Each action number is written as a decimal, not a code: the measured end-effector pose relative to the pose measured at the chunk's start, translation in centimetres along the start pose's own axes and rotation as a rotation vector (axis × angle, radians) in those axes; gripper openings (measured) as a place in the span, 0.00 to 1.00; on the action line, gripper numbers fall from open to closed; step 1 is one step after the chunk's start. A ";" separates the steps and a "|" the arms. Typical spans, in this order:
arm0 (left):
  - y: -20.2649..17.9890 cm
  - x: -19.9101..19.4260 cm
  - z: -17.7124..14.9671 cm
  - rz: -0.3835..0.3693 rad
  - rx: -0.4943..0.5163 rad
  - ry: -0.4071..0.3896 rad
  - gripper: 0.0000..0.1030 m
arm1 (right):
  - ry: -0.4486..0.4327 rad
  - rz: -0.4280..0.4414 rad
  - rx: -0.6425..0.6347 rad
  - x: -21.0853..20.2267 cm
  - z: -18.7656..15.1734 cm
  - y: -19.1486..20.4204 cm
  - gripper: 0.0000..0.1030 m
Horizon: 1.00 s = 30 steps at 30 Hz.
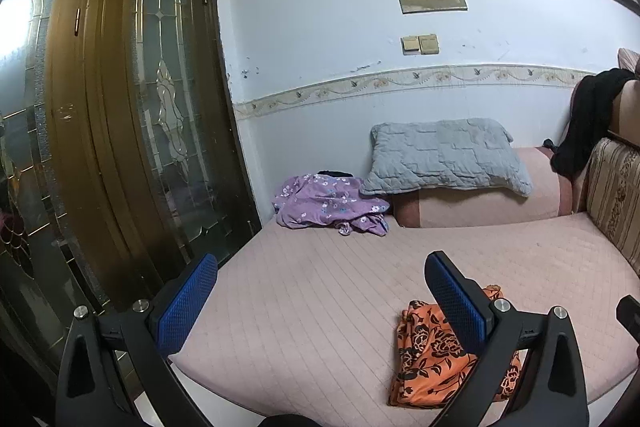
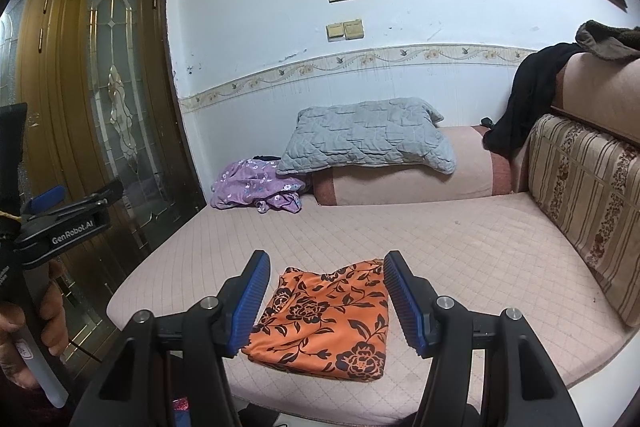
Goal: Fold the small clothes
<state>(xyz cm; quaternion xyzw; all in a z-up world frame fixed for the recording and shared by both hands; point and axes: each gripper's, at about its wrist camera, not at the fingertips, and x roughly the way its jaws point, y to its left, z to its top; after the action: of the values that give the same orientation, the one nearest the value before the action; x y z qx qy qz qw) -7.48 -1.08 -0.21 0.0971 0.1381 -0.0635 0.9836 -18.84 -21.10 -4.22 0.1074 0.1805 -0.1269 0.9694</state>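
Lying folded on the sofa seat (image 2: 460, 239), orange floral garment (image 2: 324, 319); both hand-held grippers apart, empty.

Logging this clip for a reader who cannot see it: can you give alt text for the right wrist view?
The open right gripper hovers over an orange floral garment lying in a loose, flat heap near the front edge of a pink quilted sofa. A crumpled purple garment and a grey pillow lie at the far end; the left gripper shows at the left edge.
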 end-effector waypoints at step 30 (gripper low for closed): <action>2.7 -0.6 -0.2 0.007 -0.049 -0.006 1.00 | 0.018 -0.016 -0.038 0.6 0.1 2.7 0.61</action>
<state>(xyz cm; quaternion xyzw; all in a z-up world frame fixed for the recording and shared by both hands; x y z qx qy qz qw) -7.73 1.68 0.28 0.0730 0.1361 -0.0572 0.9863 -17.54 -18.71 -3.93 0.0888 0.1922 -0.1302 0.9686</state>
